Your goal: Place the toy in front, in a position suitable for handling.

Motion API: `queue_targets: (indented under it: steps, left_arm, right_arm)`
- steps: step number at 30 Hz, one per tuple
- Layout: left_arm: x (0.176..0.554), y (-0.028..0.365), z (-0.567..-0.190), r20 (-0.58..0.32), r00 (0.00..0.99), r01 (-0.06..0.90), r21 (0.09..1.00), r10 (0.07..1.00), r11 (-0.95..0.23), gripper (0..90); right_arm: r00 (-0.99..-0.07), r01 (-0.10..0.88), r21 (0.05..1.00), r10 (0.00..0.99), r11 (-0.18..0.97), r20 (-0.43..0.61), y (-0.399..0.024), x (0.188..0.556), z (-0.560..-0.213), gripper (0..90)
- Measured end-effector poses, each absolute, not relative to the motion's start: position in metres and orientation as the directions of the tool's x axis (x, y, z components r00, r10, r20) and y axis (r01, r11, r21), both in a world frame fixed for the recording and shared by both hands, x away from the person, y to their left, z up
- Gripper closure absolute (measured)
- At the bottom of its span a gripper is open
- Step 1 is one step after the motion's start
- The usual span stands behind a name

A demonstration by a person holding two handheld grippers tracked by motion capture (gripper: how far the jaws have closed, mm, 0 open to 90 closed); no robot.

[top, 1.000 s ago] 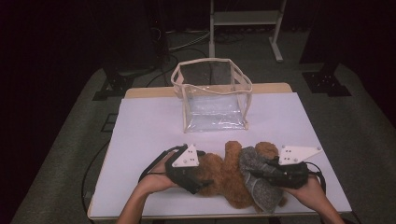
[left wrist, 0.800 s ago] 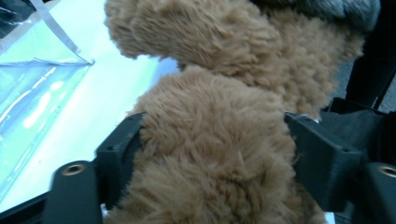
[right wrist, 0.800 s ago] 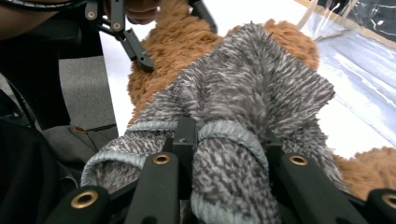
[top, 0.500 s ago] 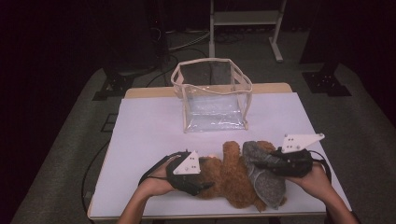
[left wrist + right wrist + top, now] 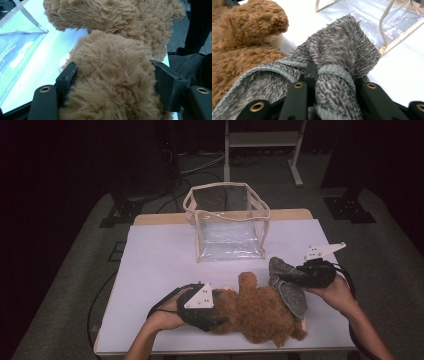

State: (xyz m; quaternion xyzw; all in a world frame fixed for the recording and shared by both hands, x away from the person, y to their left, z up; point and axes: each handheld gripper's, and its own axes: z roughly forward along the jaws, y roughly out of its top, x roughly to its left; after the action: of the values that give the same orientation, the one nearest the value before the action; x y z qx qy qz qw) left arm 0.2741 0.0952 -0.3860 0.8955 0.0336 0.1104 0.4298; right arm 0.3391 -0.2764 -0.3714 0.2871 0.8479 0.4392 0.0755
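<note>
Shaggy brown plush bear (image 5: 260, 312) lies on my white bench (image 5: 160, 265).
Left tongs (image 5: 112, 82) just closed, pinching its fur; right tongs (image 5: 332, 75) clamp a looped grey chenille cloth (image 5: 342, 57) beside the clear bag (image 5: 227, 225).

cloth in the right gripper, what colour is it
The cloth is mottled grey with a pale grey-blue hem, clearest in the right gripper view.
</note>
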Motion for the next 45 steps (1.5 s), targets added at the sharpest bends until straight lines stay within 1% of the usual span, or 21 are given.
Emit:
queue_targets:
  steps: [9,11,17,18,20,21,23,25,26,28,32,34,38,40,41,45]
  left_arm:
    - [0.275,0.094,-0.385,0.165,0.971,-0.020,0.781,0.175,-0.624,27.4]
    - [0.276,0.093,-0.385,0.163,0.969,-0.012,0.783,0.186,-0.622,27.2]
    - [0.277,0.092,-0.385,0.159,0.967,-0.002,0.783,0.197,-0.622,27.2]
    - [0.278,0.091,-0.385,0.157,0.967,0.001,0.785,0.200,-0.620,27.2]
    - [0.277,0.091,-0.386,0.158,0.967,0.000,0.786,0.201,-0.618,27.3]
    - [0.277,0.090,-0.385,0.157,0.968,-0.001,0.784,0.197,-0.621,27.4]
    - [0.276,0.090,-0.385,0.160,0.969,-0.007,0.779,0.189,-0.627,27.5]
    - [0.276,0.090,-0.385,0.166,0.969,-0.014,0.774,0.182,-0.634,27.5]
    - [0.275,0.090,-0.384,0.171,0.969,-0.021,0.770,0.175,-0.638,27.5]
    - [0.275,0.090,-0.385,0.170,0.970,-0.020,0.773,0.176,-0.635,27.5]
    - [0.276,0.092,-0.385,0.170,0.970,-0.022,0.776,0.176,-0.631,27.5]
    - [0.277,0.093,-0.386,0.169,0.969,-0.021,0.778,0.178,-0.627,27.5]
    - [0.278,0.093,-0.386,0.162,0.968,-0.007,0.784,0.193,-0.620,27.5]
    - [0.278,0.092,-0.386,0.158,0.967,-0.001,0.788,0.201,-0.615,27.5]
    - [0.279,0.091,-0.386,0.157,0.966,0.002,0.789,0.205,-0.614,27.5]
    - [0.279,0.090,-0.386,0.159,0.966,0.000,0.786,0.202,-0.619,27.5]
  right_arm:
    - [-0.851,0.365,0.815,0.517,0.450,0.096,-0.268,0.314,-0.360,68.9]
    - [-0.874,0.340,0.826,0.476,0.449,0.101,-0.260,0.301,-0.356,68.9]
    - [-0.901,0.310,0.829,0.422,0.466,0.100,-0.243,0.290,-0.355,68.7]
    - [-0.916,0.293,0.829,0.388,0.477,0.100,-0.233,0.286,-0.353,68.7]
    - [-0.921,0.282,0.829,0.379,0.484,0.092,-0.230,0.286,-0.353,68.6]
    - [-0.928,0.258,0.831,0.364,0.493,0.072,-0.221,0.286,-0.351,68.7]
    - [-0.927,0.253,0.820,0.372,0.514,0.053,-0.213,0.292,-0.347,68.8]
    - [-0.926,0.257,0.819,0.374,0.513,0.056,-0.210,0.296,-0.345,68.8]
    - [-0.928,0.267,0.815,0.365,0.515,0.073,-0.201,0.306,-0.342,68.8]
    - [-0.934,0.263,0.813,0.350,0.519,0.078,-0.192,0.313,-0.341,68.7]
    - [-0.941,0.265,0.794,0.327,0.547,0.089,-0.176,0.319,-0.344,68.7]
    - [-0.940,0.269,0.783,0.330,0.560,0.087,-0.176,0.318,-0.348,68.7]
    - [-0.932,0.295,0.781,0.347,0.550,0.108,-0.188,0.314,-0.353,68.7]
    - [-0.922,0.321,0.783,0.366,0.532,0.128,-0.204,0.310,-0.357,68.7]
    - [-0.916,0.326,0.788,0.380,0.523,0.128,-0.213,0.306,-0.357,68.7]
    - [-0.915,0.312,0.803,0.387,0.508,0.110,-0.221,0.299,-0.346,68.8]
